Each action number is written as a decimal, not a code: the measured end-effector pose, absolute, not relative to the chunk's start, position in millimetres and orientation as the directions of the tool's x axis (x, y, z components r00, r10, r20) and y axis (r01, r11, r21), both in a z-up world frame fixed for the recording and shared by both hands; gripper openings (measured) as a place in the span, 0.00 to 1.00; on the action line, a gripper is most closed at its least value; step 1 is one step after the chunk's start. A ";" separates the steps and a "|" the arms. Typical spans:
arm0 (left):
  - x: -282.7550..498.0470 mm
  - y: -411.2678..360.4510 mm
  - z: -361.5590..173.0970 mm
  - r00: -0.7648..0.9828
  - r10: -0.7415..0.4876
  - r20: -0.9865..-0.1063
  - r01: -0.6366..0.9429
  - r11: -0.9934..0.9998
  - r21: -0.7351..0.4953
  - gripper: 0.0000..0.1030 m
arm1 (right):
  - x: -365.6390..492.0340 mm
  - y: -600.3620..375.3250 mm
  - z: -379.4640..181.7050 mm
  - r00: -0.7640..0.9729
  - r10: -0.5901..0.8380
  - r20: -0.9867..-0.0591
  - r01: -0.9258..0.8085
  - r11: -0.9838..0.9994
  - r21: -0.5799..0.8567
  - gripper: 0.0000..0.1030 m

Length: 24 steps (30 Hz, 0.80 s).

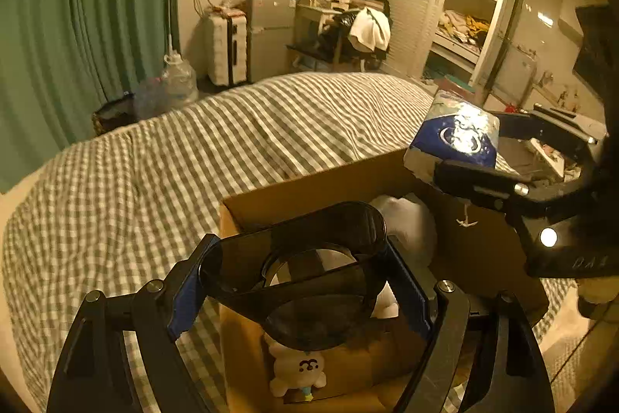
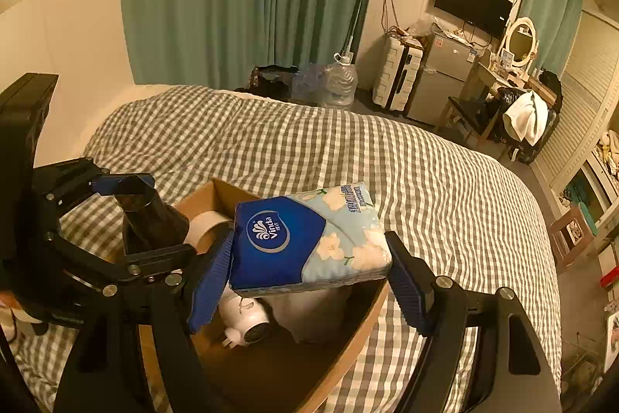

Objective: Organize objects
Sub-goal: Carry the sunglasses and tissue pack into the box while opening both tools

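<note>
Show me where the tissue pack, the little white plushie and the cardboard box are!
tissue pack (image 2: 294, 239): right wrist view, on its blue logo panel.
white plushie (image 1: 298, 370): left wrist view, on its face.
cardboard box (image 1: 309, 192): left wrist view, on its far wall.

A blue-and-floral Vinda tissue pack (image 2: 309, 242) is held tilted above an open brown cardboard box (image 2: 348, 320); a dark glossy plastic funnel-shaped item (image 1: 305, 277) is held over it too.

Both wrist views look closely down into the cardboard box (image 1: 309, 188).
</note>
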<state>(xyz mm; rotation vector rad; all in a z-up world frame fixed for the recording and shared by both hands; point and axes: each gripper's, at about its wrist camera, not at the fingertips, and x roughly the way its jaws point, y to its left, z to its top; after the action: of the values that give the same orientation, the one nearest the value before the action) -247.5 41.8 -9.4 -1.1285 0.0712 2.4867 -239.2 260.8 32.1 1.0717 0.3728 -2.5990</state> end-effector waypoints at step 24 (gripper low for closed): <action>-169.4 29.9 8.5 -0.662 0.228 -0.714 -0.373 -0.926 0.051 0.97 | -169.9 264.7 73.5 -0.743 -0.230 -0.628 0.390 -0.912 -0.128 0.87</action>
<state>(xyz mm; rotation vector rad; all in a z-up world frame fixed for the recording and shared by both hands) -169.4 29.9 8.5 -1.0716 0.2754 2.5814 -169.9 264.7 73.5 0.9007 0.3593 -2.6321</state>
